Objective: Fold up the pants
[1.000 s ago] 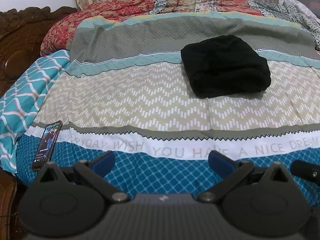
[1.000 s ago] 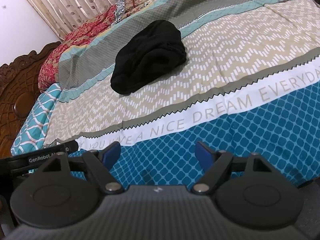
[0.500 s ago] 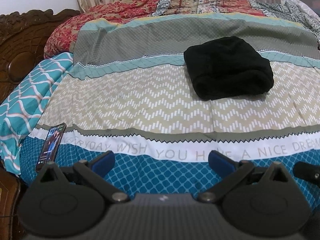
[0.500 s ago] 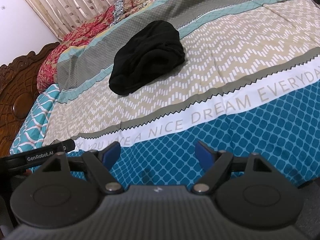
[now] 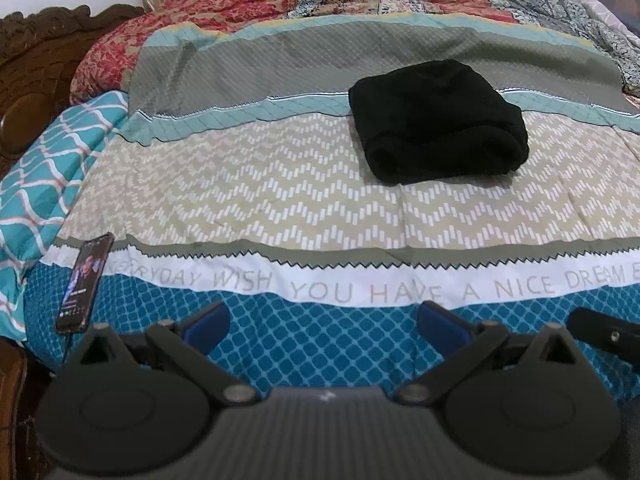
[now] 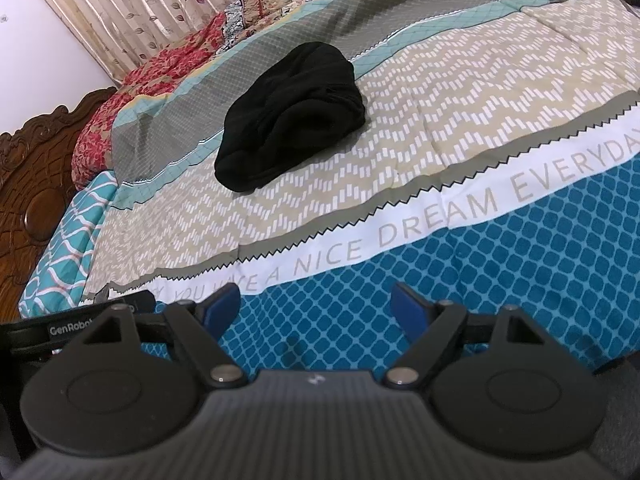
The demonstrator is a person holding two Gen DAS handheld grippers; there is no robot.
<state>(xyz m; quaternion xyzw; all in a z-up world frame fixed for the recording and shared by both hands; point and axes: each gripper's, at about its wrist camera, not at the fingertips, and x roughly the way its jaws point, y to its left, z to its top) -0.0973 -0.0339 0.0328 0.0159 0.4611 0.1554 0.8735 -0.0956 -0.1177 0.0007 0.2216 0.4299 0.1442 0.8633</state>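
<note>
- While both grippers hang low over the blue edge of the bedspread [image 5: 320, 184], the black pants [image 5: 438, 120] lie folded into a thick bundle, upper right of centre in the left wrist view.
- In the right wrist view the pants [image 6: 290, 116] sit upper centre-left — partly on the grey band, partly on the beige zigzag band.
- Left gripper [image 5: 324, 326]: its 2 blue-padded fingers are spread wide with nothing between them, well apart from the pants.
- Right gripper [image 6: 316, 310]: likewise spread wide and empty, at the bottom of the frame over the blue check.
- A phone [image 5: 86, 284] lies at the left edge of the left wrist view, screen lit, on the white lettered band.
- A carved wooden headboard [image 6: 28, 184] stands at the left — a leaf-print curtain [image 6: 132, 12] hangs at the upper left.
</note>
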